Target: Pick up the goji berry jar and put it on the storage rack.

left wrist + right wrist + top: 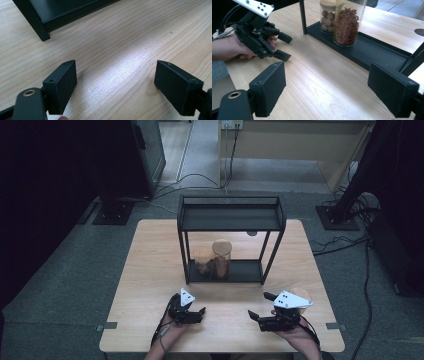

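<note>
Left gripper (196, 312), near the front edge of the desk (150, 270), left of centre: jaws spread over bare wood, nothing between them, apparently parked in wait. Right gripper (261, 311), near the front edge toward the right corner: jaws apart and empty, aimed across the desk at the shelf, likely lining up a reach. Open wood between both grippers and the shelf gives free room to advance. Black wire shelf (230, 215), mid-desk toward the back edge: its corner posts narrow the way in. Tall jar (347, 22) of reddish dried fruit, on the shelf's lower tray, left of middle, upright. Short jar (327, 18) of round nuts, just beside and behind it.
</note>
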### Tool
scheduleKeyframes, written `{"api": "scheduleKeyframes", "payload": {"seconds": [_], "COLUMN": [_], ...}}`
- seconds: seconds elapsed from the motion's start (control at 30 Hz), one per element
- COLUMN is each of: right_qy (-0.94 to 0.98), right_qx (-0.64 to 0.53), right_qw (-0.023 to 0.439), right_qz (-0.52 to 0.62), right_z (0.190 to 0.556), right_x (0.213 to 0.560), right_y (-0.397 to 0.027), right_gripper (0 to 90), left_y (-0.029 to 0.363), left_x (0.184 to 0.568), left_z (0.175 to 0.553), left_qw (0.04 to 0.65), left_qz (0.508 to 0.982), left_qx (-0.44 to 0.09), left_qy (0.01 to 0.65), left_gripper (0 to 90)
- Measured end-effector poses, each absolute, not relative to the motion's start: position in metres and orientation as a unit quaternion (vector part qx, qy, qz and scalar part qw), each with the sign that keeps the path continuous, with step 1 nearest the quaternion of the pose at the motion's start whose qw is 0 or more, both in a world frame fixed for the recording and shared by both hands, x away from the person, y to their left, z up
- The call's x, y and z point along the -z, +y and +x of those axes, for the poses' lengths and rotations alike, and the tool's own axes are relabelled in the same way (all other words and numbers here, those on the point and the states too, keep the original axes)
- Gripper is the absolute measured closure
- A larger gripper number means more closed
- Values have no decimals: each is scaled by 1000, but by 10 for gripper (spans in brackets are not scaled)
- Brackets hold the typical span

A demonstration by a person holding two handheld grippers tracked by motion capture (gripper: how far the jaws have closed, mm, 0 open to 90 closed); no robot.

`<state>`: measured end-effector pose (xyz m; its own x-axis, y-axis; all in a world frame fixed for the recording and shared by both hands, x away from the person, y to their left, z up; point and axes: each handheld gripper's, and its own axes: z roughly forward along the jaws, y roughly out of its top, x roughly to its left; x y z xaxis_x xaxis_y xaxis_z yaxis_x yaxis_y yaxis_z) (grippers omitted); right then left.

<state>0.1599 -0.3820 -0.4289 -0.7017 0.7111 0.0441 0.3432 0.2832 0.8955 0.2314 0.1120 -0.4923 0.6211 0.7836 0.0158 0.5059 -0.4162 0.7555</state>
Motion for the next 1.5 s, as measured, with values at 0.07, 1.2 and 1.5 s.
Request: {"api": "scheduleKeyframes", "payload": {"seconds": [0.07, 1.2, 1.5], "right_qy": [778, 768, 759], "right_qx": [-498, -498, -493], "right_qw": [184, 230, 243], "right_qz": [335, 330, 349], "right_z": [158, 126, 117], "right_x": [428, 408, 407], "right_y": [-384, -422, -432], "right_gripper": [147, 145, 145], "left_y": [112, 112, 112], "left_x": [492, 492, 492], "left_z": [231, 231, 231], "left_qw": [371, 371, 371], "left_qz": [820, 820, 820], "left_qx": [-187, -187, -187], "left_qy": [393, 393, 393], "left_gripper": [183, 183, 183]}}
